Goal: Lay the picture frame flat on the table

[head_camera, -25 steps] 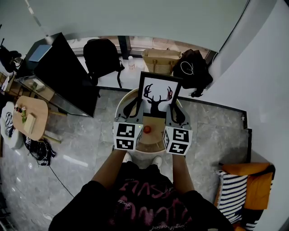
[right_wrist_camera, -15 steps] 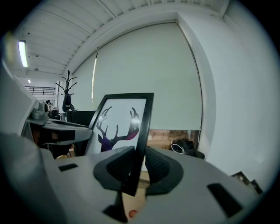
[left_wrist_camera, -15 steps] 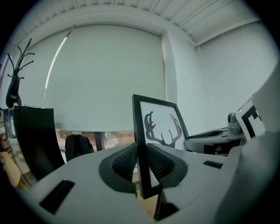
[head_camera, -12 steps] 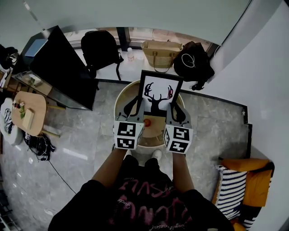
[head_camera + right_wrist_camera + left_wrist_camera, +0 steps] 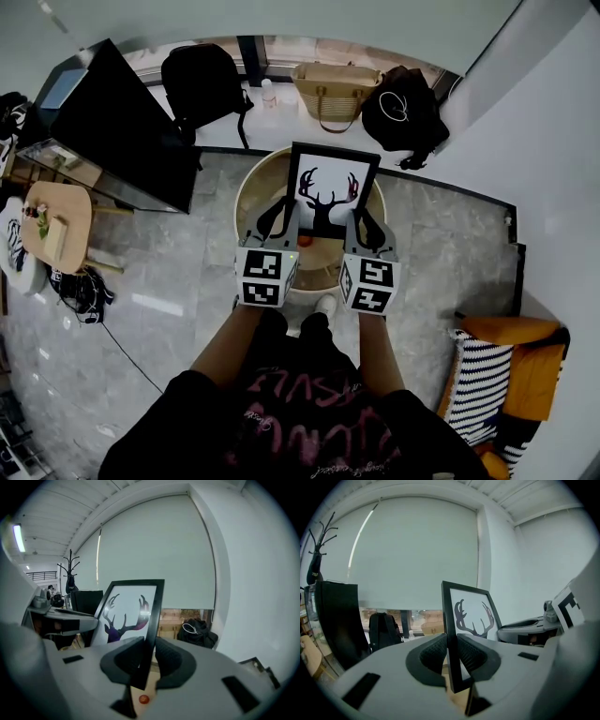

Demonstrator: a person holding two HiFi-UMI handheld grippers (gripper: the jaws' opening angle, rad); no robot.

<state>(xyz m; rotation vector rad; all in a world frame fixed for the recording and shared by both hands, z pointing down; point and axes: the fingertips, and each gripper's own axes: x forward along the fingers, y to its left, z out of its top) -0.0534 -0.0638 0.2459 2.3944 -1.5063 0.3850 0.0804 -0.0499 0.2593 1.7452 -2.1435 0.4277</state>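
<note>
A black picture frame [image 5: 330, 181] with a deer-antler print stands upright above the round wooden table [image 5: 251, 193]. My left gripper [image 5: 285, 214] is shut on the frame's left edge [image 5: 451, 639]. My right gripper [image 5: 357, 218] is shut on its right edge [image 5: 151, 630]. In the left gripper view the antler print [image 5: 473, 620] faces right; in the right gripper view the antler print [image 5: 126, 616] faces left. The frame's bottom edge is hidden behind the grippers.
A small red thing [image 5: 144, 699] lies on the table under the frame. A black backpack [image 5: 199, 80], a tan handbag [image 5: 335, 94] and a black bag [image 5: 405, 111] sit by the window. A dark cabinet [image 5: 122, 141] stands at left, a striped cushion [image 5: 480, 398] at right.
The view has shifted slightly; the frame and both grippers sit a little higher and further over the table. Both grippers keep their hold on the frame.
</note>
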